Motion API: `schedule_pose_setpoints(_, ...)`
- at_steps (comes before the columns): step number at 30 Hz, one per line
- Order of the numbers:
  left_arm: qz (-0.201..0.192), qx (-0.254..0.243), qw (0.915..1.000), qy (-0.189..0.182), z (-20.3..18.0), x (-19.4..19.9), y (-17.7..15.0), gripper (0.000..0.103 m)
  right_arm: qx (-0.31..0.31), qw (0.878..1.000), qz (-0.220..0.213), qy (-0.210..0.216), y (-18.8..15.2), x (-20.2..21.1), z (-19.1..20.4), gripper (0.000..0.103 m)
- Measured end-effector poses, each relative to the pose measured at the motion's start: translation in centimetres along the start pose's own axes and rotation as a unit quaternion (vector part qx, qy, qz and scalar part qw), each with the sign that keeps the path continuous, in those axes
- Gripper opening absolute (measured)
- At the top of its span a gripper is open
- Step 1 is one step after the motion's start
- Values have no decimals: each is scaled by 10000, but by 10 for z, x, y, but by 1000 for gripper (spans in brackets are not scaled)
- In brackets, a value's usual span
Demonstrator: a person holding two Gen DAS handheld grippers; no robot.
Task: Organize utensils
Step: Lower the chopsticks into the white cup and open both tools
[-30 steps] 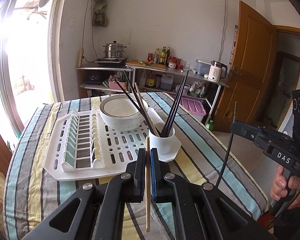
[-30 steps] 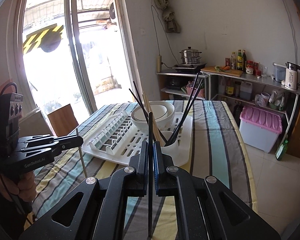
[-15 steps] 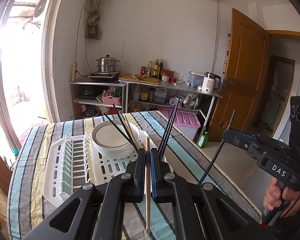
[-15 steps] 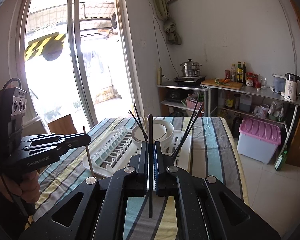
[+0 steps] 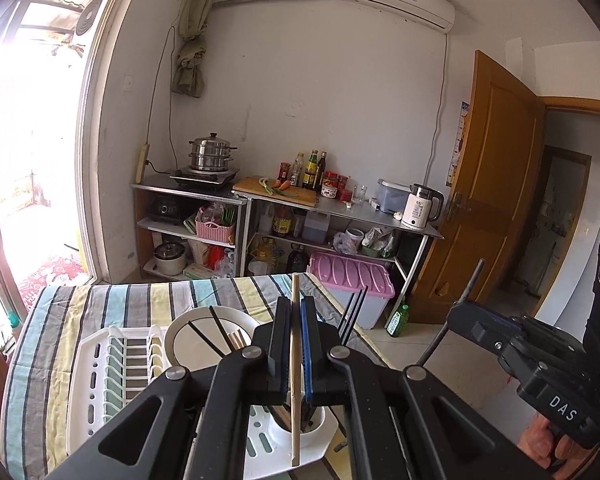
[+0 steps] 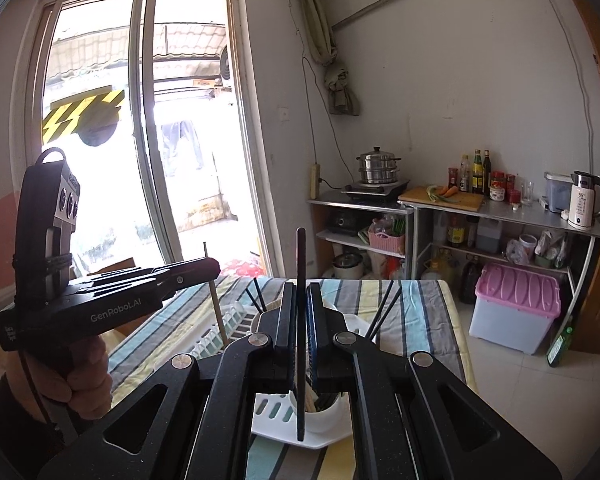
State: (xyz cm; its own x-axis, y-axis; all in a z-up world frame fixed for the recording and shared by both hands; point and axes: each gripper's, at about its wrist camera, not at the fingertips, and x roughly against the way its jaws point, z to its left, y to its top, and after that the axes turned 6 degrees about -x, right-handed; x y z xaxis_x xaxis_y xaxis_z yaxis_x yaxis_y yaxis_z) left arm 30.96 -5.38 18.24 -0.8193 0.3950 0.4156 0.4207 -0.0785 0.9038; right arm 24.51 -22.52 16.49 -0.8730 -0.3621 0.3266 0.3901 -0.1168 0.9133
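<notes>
Striped-cloth desk (image 5: 112,300), kitchen corner: low centre, wooden chopstick (image 5: 295,360) pinched mid-shaft in left gripper (image 5: 296,344); black chopstick (image 6: 300,320) likewise in right gripper (image 6: 300,332), above white holder cup (image 6: 324,410); light, stiff, probably slippery

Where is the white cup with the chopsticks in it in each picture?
Left wrist view: the white cup sits at bottom centre, mostly behind the left gripper, on a corner of the white drying rack.
Right wrist view: bottom centre again, behind the right gripper.
Shared landmark: the steel steamer pot on the shelf.
</notes>
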Motion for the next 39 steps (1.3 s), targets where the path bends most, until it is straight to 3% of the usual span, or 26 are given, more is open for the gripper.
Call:
schedule_pose_setpoints(10,6,55,10000,-31,6,-51,3,4,-73,10000,-12,-28,12,-27,-11,4)
schedule_pose_setpoints(19,192,253,9994,-98,15,-83,-23,4,-195,9994,270,-70,-1,-53,-27,4)
schedule_pose_setpoints(30,520,365,9980,1,23,-99,-59,4,-413,9967,662,-206,-28,-73,-47,4)
schedule_pose_setpoints(39,616,341,9974,149,26,-99,-70,5,-512,9961,676,-257,-27,-71,-56,5)
